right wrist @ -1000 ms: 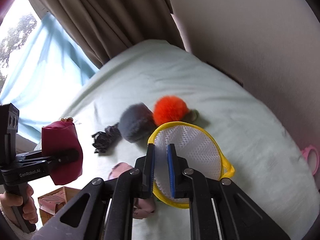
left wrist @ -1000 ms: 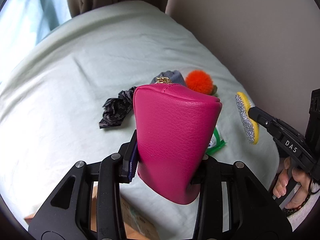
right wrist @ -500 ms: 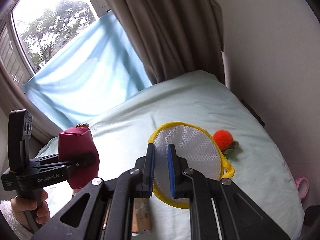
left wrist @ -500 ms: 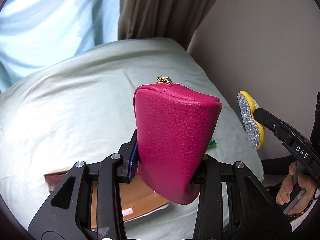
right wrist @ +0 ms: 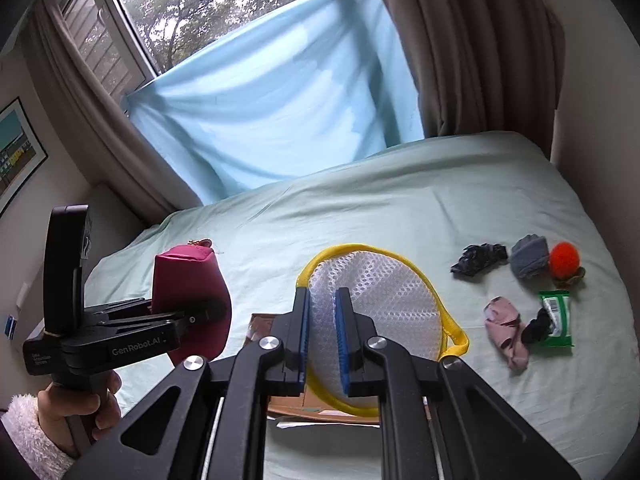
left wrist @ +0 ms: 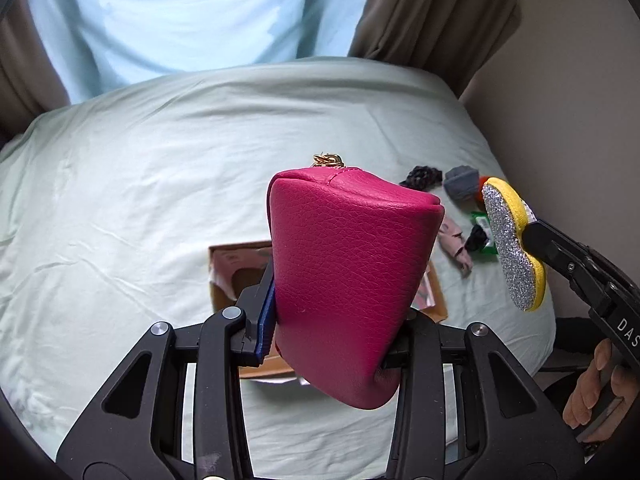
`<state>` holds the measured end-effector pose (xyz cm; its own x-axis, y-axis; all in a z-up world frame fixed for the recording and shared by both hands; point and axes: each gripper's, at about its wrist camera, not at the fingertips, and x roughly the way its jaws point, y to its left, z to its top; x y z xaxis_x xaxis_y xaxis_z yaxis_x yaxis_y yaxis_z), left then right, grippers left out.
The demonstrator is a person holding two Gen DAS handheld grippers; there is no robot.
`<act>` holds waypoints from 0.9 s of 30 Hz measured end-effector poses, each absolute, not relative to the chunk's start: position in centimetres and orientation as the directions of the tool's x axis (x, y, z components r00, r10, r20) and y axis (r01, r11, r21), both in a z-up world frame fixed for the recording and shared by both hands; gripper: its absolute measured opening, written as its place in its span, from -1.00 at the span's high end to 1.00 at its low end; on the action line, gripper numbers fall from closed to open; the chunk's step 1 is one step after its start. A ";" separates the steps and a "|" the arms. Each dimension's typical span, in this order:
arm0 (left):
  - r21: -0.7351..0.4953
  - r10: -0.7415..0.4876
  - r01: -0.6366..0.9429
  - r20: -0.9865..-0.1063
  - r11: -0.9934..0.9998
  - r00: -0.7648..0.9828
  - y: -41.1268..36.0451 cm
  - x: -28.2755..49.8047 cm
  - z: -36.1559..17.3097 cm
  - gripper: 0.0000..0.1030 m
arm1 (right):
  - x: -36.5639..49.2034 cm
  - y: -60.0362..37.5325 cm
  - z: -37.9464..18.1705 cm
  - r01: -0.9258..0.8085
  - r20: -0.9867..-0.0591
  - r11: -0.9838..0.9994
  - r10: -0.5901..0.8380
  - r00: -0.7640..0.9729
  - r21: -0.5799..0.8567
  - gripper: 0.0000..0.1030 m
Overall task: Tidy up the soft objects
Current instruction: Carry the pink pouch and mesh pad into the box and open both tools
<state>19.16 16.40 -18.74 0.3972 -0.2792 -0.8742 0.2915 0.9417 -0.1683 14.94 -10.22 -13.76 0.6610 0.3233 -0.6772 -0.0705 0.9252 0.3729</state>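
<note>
We hold two items above the bed: left gripper (left wrist: 334, 320) pinching a pink pouch (left wrist: 348, 280), right gripper (right wrist: 323, 340) pinching a yellow-rimmed scrubber (right wrist: 380, 304) (mesh side to cam). Cardboard box (left wrist: 236, 276) lies w/ both directly overhead, left nearer.

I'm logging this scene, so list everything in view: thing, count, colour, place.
pouch: 1, magenta, held in left gripper above the box
sponge: 1, yellow rim, white mesh face, glitter back, held in right gripper
box: 1, brown cardboard, on the bed under both grippers
scrunchie: 1, black, on the bed at right
grey cloth: 1, beside the scrunchie
pompom: 1, orange, right of the grey cloth
packet: 1, green, near the pompom
sock: 1, pink, left of the packet
bed: 1, pale green sheet
curtains: brown, by the window
left gripper: black, shut
right gripper: black, shut
</note>
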 end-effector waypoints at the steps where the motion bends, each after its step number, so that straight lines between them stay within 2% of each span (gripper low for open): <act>1: -0.160 -0.265 0.283 -0.883 0.946 0.387 16.5 19.5 -19.6 0.35 | 15.0 -9.1 -14.2 -0.082 -0.683 0.925 0.332 0.651 0.372 0.78; 15: -0.150 -0.192 0.193 -0.956 0.970 0.224 16.4 23.8 -32.8 0.35 | 19.6 -2.7 -25.1 -0.116 -0.825 0.931 0.362 0.433 0.347 0.78; 27: -0.072 -0.102 0.272 -0.990 0.960 0.099 12.9 25.3 -41.2 0.35 | 23.3 -3.6 -34.1 -0.068 -0.894 0.939 0.342 0.290 0.338 0.78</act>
